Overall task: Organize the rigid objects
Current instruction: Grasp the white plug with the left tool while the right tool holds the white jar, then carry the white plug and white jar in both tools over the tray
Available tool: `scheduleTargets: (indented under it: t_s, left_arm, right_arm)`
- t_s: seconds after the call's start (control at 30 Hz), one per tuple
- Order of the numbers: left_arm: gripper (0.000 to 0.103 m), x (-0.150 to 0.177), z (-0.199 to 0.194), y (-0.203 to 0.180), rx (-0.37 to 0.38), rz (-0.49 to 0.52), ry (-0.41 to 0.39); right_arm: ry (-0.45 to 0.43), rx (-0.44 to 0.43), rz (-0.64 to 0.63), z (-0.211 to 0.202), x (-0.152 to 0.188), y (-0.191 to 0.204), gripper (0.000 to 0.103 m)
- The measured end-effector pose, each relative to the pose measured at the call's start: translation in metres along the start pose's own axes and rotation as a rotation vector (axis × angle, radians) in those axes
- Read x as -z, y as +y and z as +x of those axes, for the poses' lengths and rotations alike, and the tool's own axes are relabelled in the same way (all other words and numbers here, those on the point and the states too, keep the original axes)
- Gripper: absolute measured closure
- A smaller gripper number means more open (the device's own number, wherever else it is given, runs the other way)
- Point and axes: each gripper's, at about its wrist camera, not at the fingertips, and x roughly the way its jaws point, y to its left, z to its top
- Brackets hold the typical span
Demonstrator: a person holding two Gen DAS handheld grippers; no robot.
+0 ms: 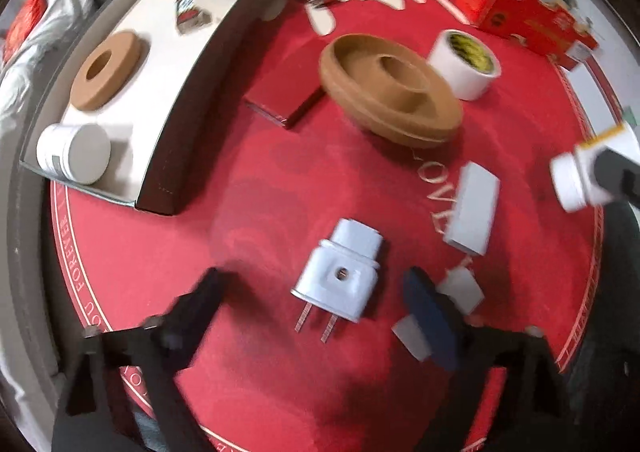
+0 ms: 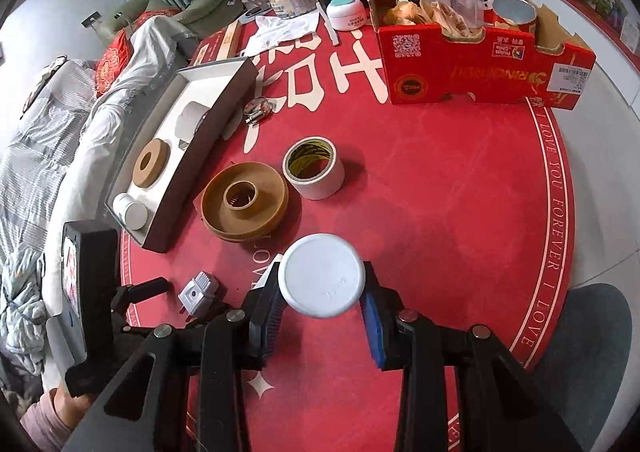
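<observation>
Working left to right, we see the shallow box (image 1: 160,155) at the far left, already holding a small jar (image 1: 74,153) and a brown ring (image 1: 106,69). Our left gripper (image 1: 316,316) hangs open and empty above the white plug (image 1: 340,272), which lies between its fingers, prongs pointing back toward us. Our right gripper (image 2: 322,304) clamps a white bottle (image 2: 322,276), lifted off the red mat (image 2: 440,191); the box lies forward and to its left.
</observation>
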Motion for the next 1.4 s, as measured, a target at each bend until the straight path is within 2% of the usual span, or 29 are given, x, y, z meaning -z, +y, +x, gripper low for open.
scheduleTargets:
  t_s: [0.03, 0.07, 0.23, 0.3, 0.57, 0.93, 1.13, 1.27, 1.4]
  left_arm:
    - [0.048, 0.001, -0.004, -0.002, 0.003, 0.014, -0.007]
    - [0.064, 0.002, -0.007, -0.003, 0.008, 0.025, -0.009]
    - [0.064, -0.001, -0.01, 0.013, 0.046, -0.039, 0.007]
    - [0.064, 0.002, -0.017, 0.02, 0.055, -0.062, -0.011]
    - [0.064, -0.001, -0.061, 0.021, 0.034, -0.096, -0.149]
    - [0.064, 0.01, -0.09, 0.037, 0.046, -0.177, -0.225]
    - [0.064, 0.007, -0.106, 0.05, 0.059, -0.23, -0.264]
    - [0.064, -0.001, -0.128, 0.058, 0.062, -0.26, -0.319]
    - [0.064, -0.015, -0.155, 0.069, 0.004, -0.289, -0.403]
  right_arm:
    - [-0.003, -0.002, -0.002, -0.002, 0.0, 0.001, 0.066]
    - [-0.005, -0.002, -0.002, -0.002, 0.0, 0.002, 0.066]
    - [-0.012, -0.007, -0.013, -0.007, 0.0, 0.008, 0.066]
    - [-0.014, -0.007, -0.019, -0.008, 0.0, 0.01, 0.066]
    - [-0.019, -0.012, -0.049, -0.011, -0.003, 0.024, 0.066]
    - [-0.018, -0.017, -0.107, -0.012, -0.012, 0.049, 0.066]
    - [-0.014, -0.009, -0.126, -0.012, -0.016, 0.056, 0.066]
    - [-0.027, -0.014, -0.142, -0.017, -0.025, 0.066, 0.066]
    - [-0.058, -0.026, -0.175, -0.025, -0.043, 0.083, 0.066]
